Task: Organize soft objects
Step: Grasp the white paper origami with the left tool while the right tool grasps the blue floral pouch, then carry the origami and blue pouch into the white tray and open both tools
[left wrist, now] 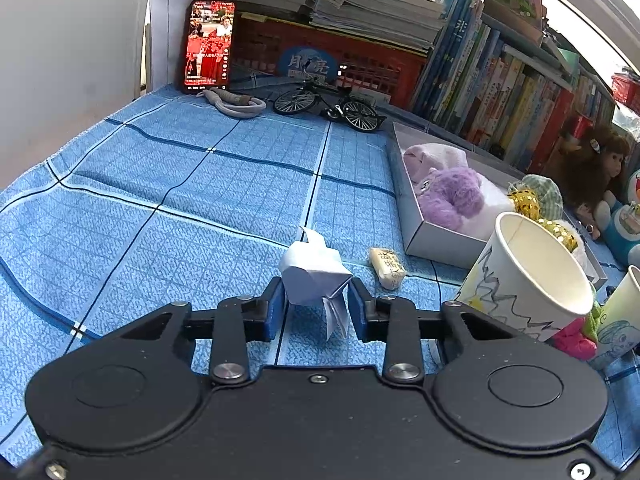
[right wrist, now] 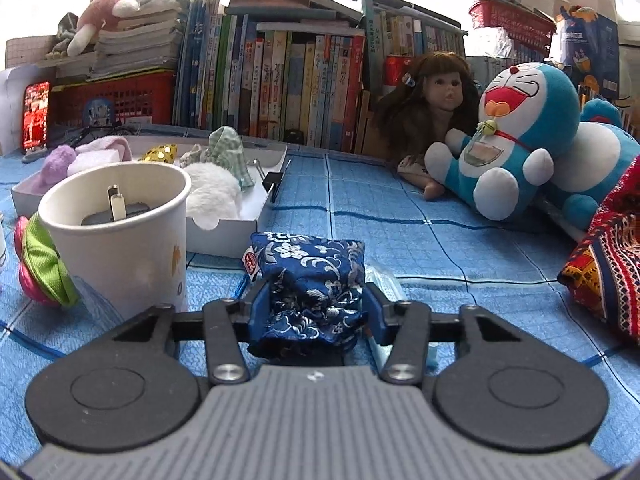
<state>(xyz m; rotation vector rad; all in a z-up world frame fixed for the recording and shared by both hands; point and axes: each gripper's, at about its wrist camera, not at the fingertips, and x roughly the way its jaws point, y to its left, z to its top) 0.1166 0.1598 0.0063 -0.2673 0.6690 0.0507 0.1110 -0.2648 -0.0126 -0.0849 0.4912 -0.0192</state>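
Observation:
My left gripper (left wrist: pixel 316 304) is shut on a white folded paper figure (left wrist: pixel 314 270), held just above the blue checked cloth (left wrist: pixel 180 200). My right gripper (right wrist: pixel 314 310) is shut on a dark blue brocade pouch (right wrist: pixel 310 272) with silver flowers, low over the cloth. A shallow white box (left wrist: pixel 424 236) to the right of the left gripper holds a purple plush (left wrist: pixel 452 196), a pink plush and a gold sequin piece. The box also shows in the right wrist view (right wrist: pixel 224 228), behind a paper cup.
Paper cups (left wrist: pixel 528 276) (right wrist: pixel 120 236) stand beside the box, one with a plug inside. A wrapped candy (left wrist: pixel 387 268), a model bicycle (left wrist: pixel 328 106), a phone (left wrist: pixel 208 46), a Doraemon plush (right wrist: pixel 516 140), a doll (right wrist: pixel 436 96), a patterned red cloth (right wrist: pixel 608 264) and a pink-green scrunchie (right wrist: pixel 40 264) lie around. Books line the back.

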